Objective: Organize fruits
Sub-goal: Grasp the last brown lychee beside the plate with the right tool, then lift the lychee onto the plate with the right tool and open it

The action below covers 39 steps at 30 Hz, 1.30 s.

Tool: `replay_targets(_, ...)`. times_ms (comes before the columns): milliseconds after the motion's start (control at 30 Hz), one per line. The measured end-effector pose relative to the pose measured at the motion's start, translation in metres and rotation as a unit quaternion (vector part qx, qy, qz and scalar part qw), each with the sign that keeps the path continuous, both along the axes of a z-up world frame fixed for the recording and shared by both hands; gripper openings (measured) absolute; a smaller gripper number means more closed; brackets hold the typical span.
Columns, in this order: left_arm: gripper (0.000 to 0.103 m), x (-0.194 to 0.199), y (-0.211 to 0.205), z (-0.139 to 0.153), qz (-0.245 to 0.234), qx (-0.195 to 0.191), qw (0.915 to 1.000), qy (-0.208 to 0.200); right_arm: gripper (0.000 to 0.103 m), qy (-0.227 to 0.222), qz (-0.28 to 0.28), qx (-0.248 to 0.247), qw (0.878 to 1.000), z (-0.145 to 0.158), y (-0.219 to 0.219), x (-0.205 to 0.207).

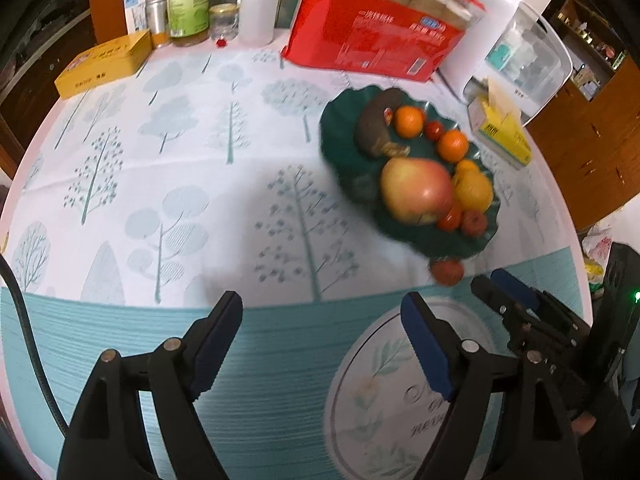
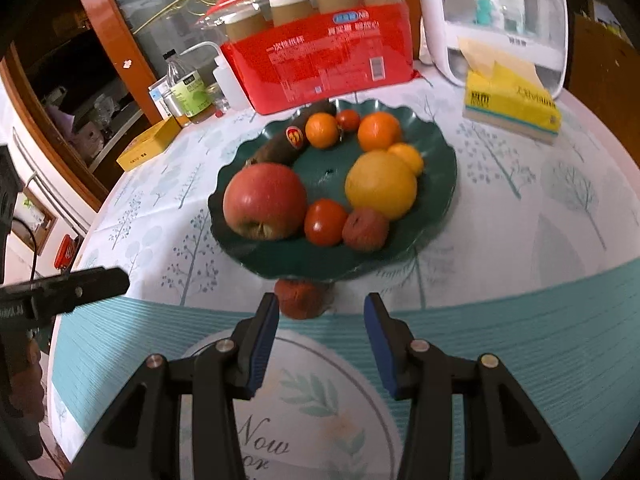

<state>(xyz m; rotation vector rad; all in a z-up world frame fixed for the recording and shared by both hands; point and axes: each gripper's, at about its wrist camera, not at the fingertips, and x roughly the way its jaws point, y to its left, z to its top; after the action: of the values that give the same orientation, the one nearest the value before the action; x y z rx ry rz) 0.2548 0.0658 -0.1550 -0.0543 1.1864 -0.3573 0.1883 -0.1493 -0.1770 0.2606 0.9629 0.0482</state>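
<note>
1. Right gripper (image 2: 320, 312), seen from its own wrist camera: the jaws stand partly apart with nothing clamped. One small red fruit (image 2: 300, 298) lies on the tablecloth (image 2: 520, 208) just ahead of the fingertips, nearer the left pad and partly tucked under the plate's near rim; the pads do not press on it.
2. Left gripper (image 1: 320, 312), seen from its own wrist camera: the jaws are spread wide and empty, held over bare tablecloth to the left of the plate. The right gripper's fingertips appear at the lower right of this view, close to the same stray fruit (image 1: 447, 271).
3. Green scalloped plate (image 2: 440, 184), near the middle of the table: it already carries most of the fruit.
4. Contents, largest to smallest: a red apple (image 2: 264, 200) at the near left; a large yellow citrus (image 2: 380, 184) at the right; a dark, overripe banana (image 2: 288, 140) along the far left rim; two oranges (image 2: 378, 130) at the back; a tomato (image 2: 325, 222) and a wrinkled red fruit (image 2: 365, 229) at the front; small pieces between them.
5. Progress, as a judgement: sorting appears nearly complete. Only the stray fruit beside the rim remains off the plate, and the right gripper is the better placed to take it.
</note>
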Motion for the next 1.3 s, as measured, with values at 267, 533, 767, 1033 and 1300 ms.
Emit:
replay_targets(267,0.080,-0.004,0.020,-0.010,-0.001,0.016,0.9998,0.011,0.045,0.010,-0.008,0.009,1.000,-0.017,0.019,0.005)
replay_targets(533,0.080,0.001,0.031,-0.015,-0.001,0.025,0.9996,0.016,0.045,0.013,-0.012,0.001,1.000,-0.024,0.027,0.015)
replay_targets(767,0.080,0.006,0.030,-0.020,-0.002,0.027,0.9994,0.022,0.038,0.015,-0.014,-0.003,1.000,-0.027,0.026,0.021)
replay_targets(1033,0.080,0.006,0.027,-0.023,-0.006,0.025,0.9993,0.027,0.030,0.020,-0.014,-0.012,1.000,-0.026,0.028,0.022)
replay_targets(1300,0.080,0.001,0.027,-0.020,-0.013,0.032,0.9991,0.023,0.030,0.021,0.005,-0.011,1.000,-0.013,0.037,0.009)
